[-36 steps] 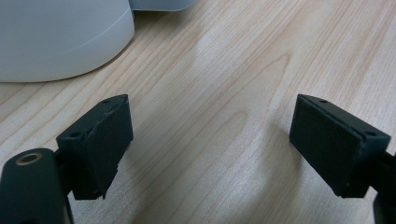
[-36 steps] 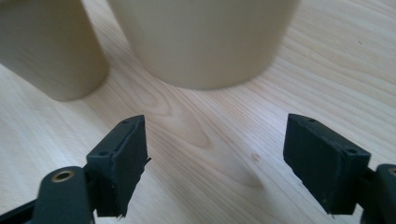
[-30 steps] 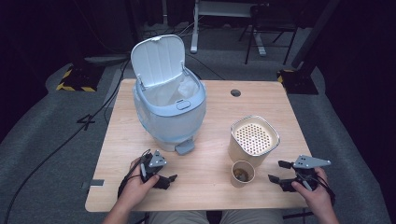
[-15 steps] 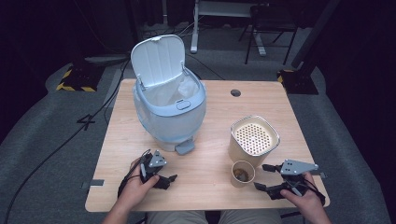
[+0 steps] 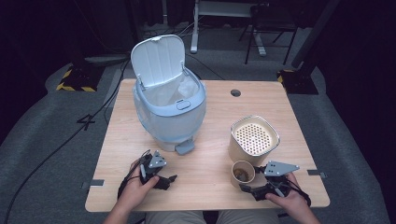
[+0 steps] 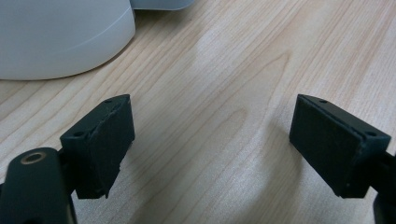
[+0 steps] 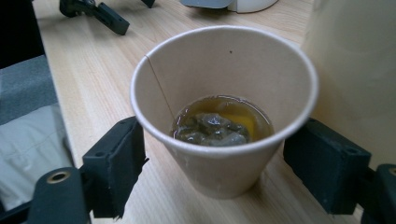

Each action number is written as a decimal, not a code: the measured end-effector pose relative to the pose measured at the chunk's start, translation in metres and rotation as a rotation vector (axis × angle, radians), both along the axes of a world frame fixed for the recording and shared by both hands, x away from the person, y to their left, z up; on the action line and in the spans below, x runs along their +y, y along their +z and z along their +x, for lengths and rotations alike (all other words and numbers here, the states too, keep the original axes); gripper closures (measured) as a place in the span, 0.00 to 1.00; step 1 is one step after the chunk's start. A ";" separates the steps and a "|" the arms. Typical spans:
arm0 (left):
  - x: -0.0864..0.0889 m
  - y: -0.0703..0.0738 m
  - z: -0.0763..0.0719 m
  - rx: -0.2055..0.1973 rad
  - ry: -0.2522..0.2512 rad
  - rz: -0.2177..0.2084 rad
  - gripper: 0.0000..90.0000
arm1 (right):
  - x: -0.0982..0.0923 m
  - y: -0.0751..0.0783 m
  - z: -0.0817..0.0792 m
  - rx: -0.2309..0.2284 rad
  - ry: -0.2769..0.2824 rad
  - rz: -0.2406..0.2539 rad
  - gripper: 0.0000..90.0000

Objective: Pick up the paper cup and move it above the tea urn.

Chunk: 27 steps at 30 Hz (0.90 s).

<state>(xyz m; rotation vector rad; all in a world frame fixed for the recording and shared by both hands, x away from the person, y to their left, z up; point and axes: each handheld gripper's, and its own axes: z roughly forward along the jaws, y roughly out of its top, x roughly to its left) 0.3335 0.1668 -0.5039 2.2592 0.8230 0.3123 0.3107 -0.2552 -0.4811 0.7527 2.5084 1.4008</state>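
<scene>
Cup (image 7: 224,121) stands upright on the worktop (image 5: 210,154), near right, just in front of the strainer pot (image 5: 253,140) and close to or touching its near wall; contact cannot be told. Contents: a shallow pool of amber liquid with a dark wet clump, likely spent tea leaves, at the bottom. Judgement: the cup sits beside the perforated pot so the liquid can be strained off, and the bin (image 5: 169,109) at far left stands with its lid up and a liner in place to take the solids.

Right tongs (image 5: 252,190): jaws have just been opening and now bracket the cup, one on each side at about mid-height. In the right gripper view a sliver of gap shows between each pad and the paper wall, so the cup is between the jaws but not yet pinched. The tool lies low and nearly level, pointing left and slightly away from the person; the right hand (image 5: 286,198) grips it from behind at the near right edge of the worktop.

Left tongs (image 5: 164,179): jaws wide apart, nothing between them, bare wood below in the left gripper view, with the bin's rounded base at the upper left. The left hand (image 5: 135,184) rests at near left, tool low over the worktop and pointing right, just in front of the bin's pedal (image 5: 185,147). Judgement: parked, out of the way, while the right side takes the cup.

A paper cup with liquid will deform if squeezed hard; a light grip seems called for.
</scene>
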 end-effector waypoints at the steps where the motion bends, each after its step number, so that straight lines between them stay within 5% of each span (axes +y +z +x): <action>1: 0.000 0.000 0.000 0.000 -0.001 -0.001 0.16 | 0.003 -0.004 0.000 -0.006 -0.013 0.001 0.24; 9: 0.000 0.000 0.000 -0.001 0.000 0.000 0.16 | 0.013 -0.019 0.002 -0.041 -0.044 0.007 0.30; 27: 0.000 0.000 0.000 0.000 0.001 0.000 0.16 | 0.010 -0.010 -0.001 -0.050 -0.011 0.025 0.33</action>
